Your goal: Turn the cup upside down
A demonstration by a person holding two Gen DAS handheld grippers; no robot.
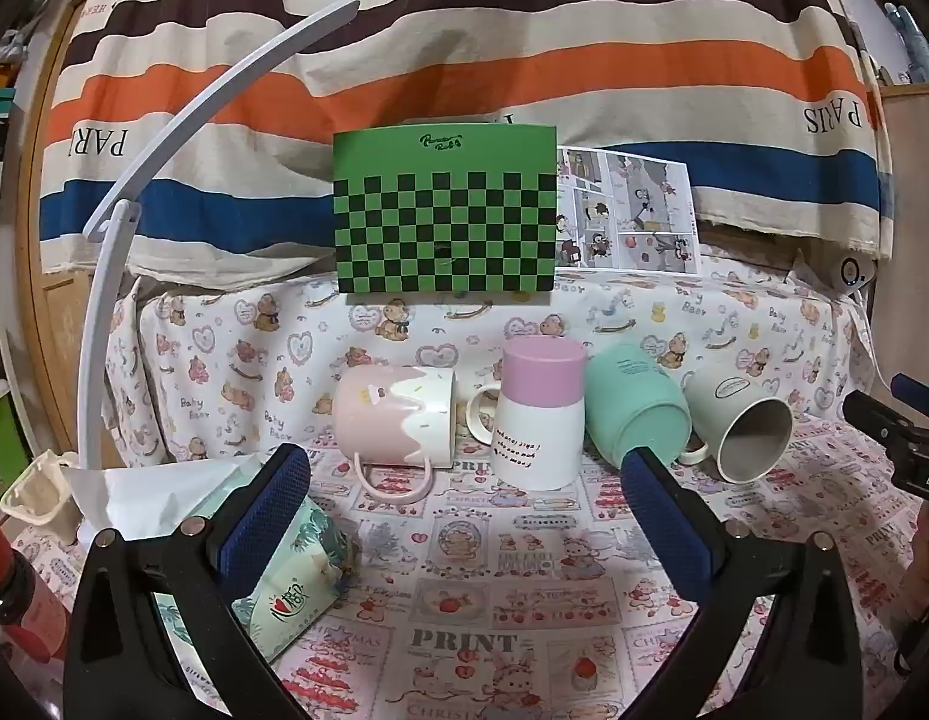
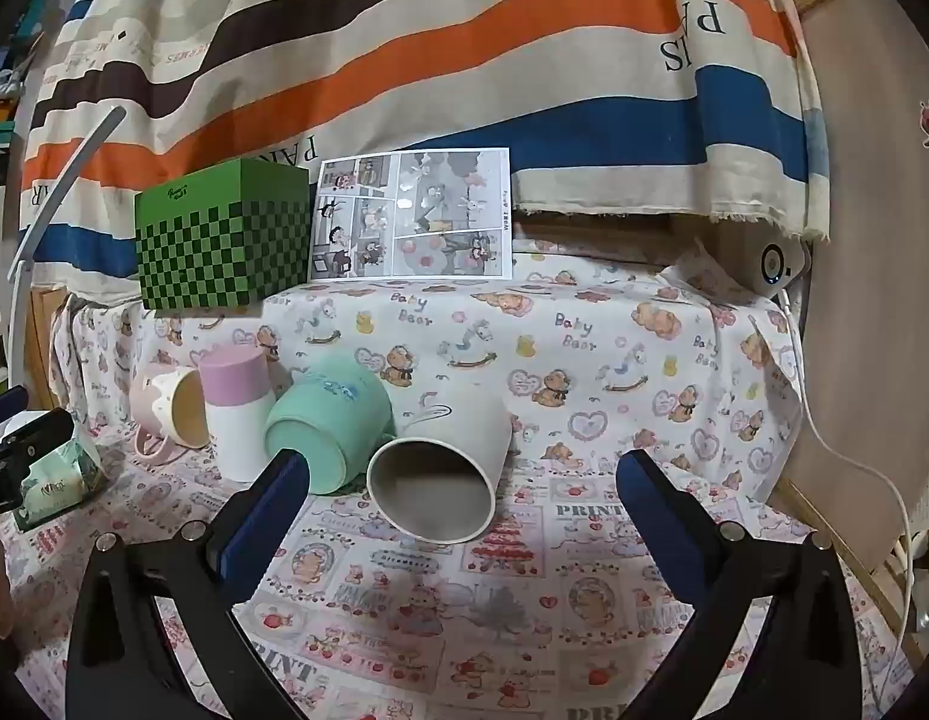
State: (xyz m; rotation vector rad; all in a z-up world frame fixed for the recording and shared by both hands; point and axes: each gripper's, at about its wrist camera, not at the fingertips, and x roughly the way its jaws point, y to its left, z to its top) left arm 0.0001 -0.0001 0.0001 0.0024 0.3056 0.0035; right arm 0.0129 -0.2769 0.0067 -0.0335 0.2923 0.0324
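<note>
Four cups crowd the bench (image 2: 584,570): a pink mug (image 1: 395,420), a pink-and-white cup (image 1: 539,420) already inverted, a teal cup (image 2: 329,420) and a pale grey cup (image 2: 440,471), the last lying on its side, mouth toward the right gripper (image 2: 464,504). Both the left gripper (image 1: 464,498) and the right one have fingers spread wide, holding nothing. Close across the grey wall, clear of the teal neighbour, which probably touches it; rotate until the rim seats flat.

A home room: bear-print cloth (image 2: 584,324) over the tabletop, striped blanket (image 2: 404,60) hung across the upper frame, mugs (image 1: 398,420).
</note>
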